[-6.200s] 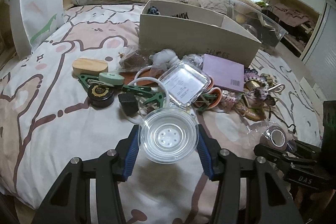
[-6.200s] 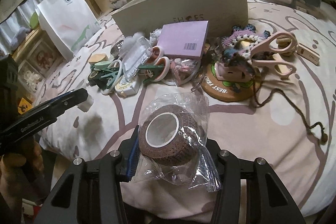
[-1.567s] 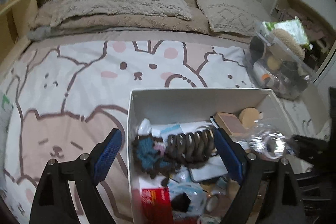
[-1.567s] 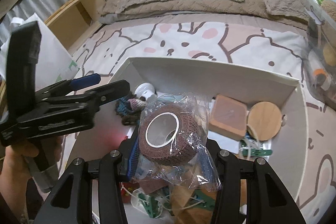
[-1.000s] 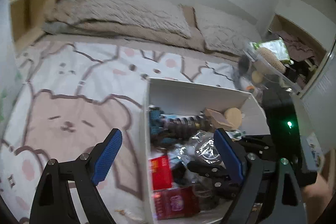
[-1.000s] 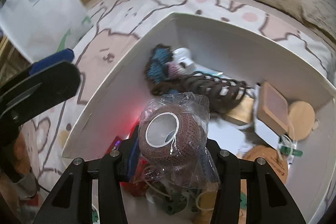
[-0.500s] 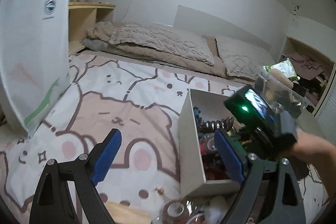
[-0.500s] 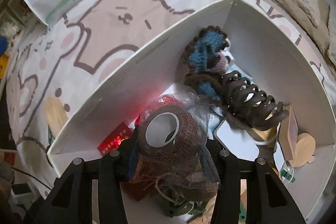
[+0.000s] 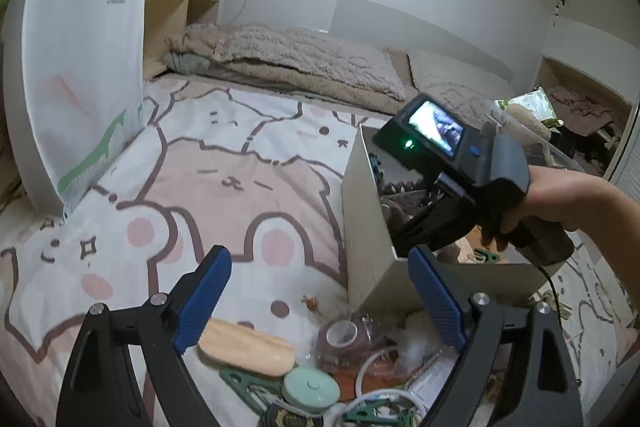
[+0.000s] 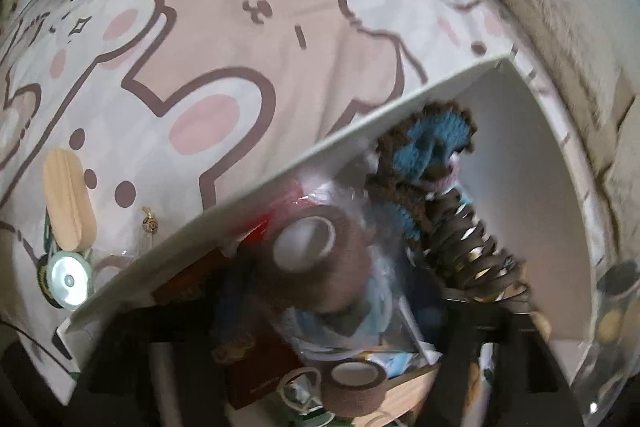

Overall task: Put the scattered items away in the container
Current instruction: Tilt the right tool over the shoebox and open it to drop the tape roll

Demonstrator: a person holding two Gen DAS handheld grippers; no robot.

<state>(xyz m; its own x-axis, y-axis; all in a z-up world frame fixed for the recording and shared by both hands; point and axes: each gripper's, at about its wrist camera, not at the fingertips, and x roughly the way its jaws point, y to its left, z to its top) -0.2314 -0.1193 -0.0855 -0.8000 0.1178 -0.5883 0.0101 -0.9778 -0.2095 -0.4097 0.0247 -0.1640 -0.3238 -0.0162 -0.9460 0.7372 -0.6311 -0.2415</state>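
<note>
The white cardboard box point(image 9: 368, 227) stands on the bed, and its rim point(image 10: 248, 195) crosses the right wrist view. My left gripper point(image 9: 320, 291) is open and empty, low over the bed left of the box. Below it lie a wooden block point(image 9: 246, 351), a bagged brown tape roll point(image 9: 344, 339) and a mint round tin point(image 9: 310, 386). My right gripper point(image 10: 332, 311) reaches down into the box; its frame is dark and blurred. The bagged brown tape roll point(image 10: 316, 251) sits between its arms, inside the box beside a brown hair claw point(image 10: 468, 251) and blue crochet piece point(image 10: 432, 139).
A white paper bag point(image 9: 80, 75) stands at the left of the bed. Pillows point(image 9: 304, 63) lie along the far edge. A clear bin point(image 9: 528, 127) sits right of the box. A second tape roll point(image 10: 356, 383) and a red pack point(image 10: 256, 367) lie in the box.
My left gripper has pulled back and down from the box toward the scattered pile. My right gripper has dipped deeper into the box with the tape roll, and the view has blurred.
</note>
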